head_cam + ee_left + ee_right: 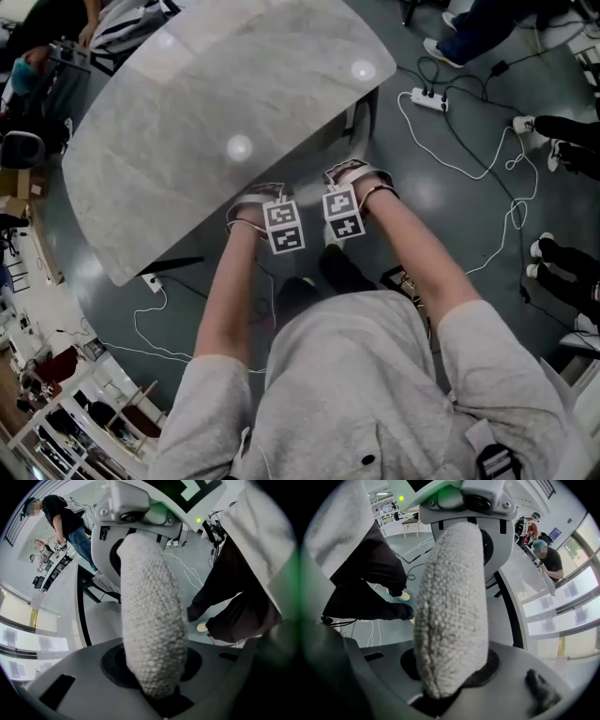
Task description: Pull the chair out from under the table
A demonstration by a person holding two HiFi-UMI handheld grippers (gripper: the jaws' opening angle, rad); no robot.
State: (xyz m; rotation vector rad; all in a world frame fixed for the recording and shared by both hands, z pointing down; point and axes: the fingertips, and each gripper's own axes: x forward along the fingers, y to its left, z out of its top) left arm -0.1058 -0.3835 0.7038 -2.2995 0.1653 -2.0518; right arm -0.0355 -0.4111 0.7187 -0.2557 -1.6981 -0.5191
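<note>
Jaws of my left gripper (262, 202) and right gripper (351, 180) clamp the woolly chair backrest (150, 620) (beside the table (187, 122)); both point down.

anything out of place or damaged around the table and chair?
Nothing spilled or broken. Only oddity: white cables and a power strip sprawl loose over the floor right of the table. The left gripper and right gripper both clamp the chair's knitted backrest at the table edge.

One table (187, 141), one chair (150, 620), two grippers: left gripper (255, 199), right gripper (354, 174); one power strip (429, 97).
</note>
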